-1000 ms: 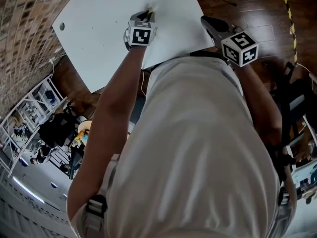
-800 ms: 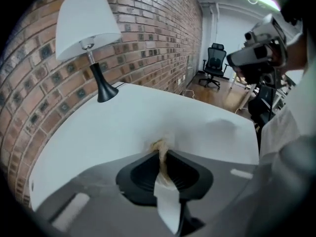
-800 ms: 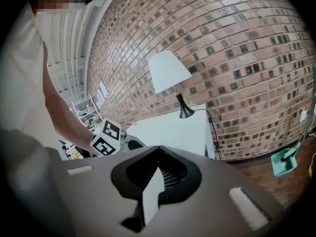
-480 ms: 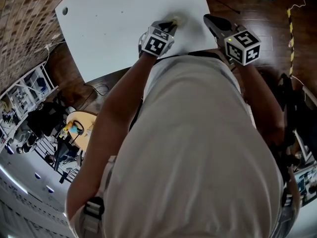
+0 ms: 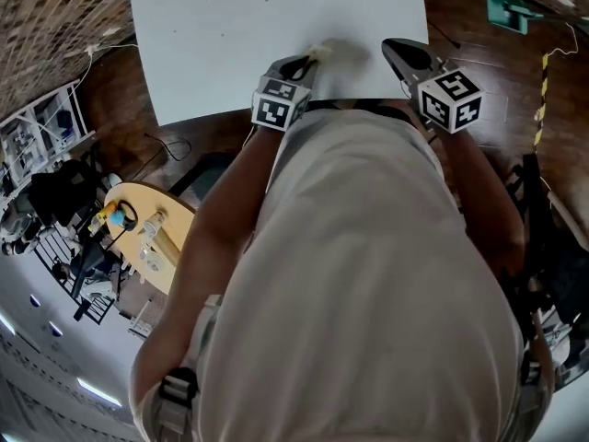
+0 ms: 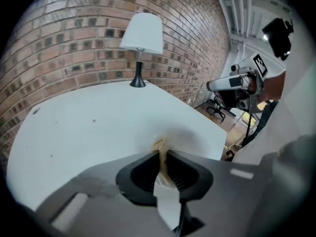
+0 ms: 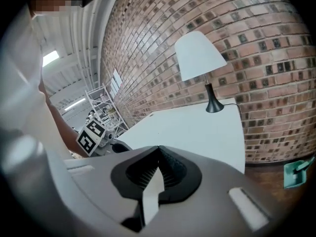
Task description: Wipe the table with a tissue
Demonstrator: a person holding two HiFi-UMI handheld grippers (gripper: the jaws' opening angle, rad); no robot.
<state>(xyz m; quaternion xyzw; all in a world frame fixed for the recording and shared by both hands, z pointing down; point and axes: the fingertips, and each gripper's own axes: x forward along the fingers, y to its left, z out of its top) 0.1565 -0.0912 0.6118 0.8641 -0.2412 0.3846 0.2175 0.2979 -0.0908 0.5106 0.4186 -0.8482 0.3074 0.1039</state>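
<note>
The white table (image 5: 258,26) stands against a brick wall (image 6: 74,43), with a white-shaded lamp (image 6: 142,38) on its far side and dark wooden floor (image 5: 479,72) around it.

Left gripper (image 5: 308,61): jaws clenched on a crumpled beige tissue (image 6: 159,147). The wad is pinched between the pads and bulges just past the jaw tips, where it appears to meet the tabletop close to the table's near edge.

Right gripper (image 5: 398,52): it hangs beside the left one, above the same near edge. Its jaws are closed tip to tip with nothing between them, and it takes no part in the work.

Assessment: a wiping stroke is in hand, carried by the left gripper alone. A few small specks show on the surface ahead of the left jaws, and most of the tabletop lies beyond them. The next move calls for steady downward pressure while the wad is drawn across that stretch. The grip must stay firm so the tissue does not drag out of the pads, and the stroke should stop short of the lamp's base.
</note>
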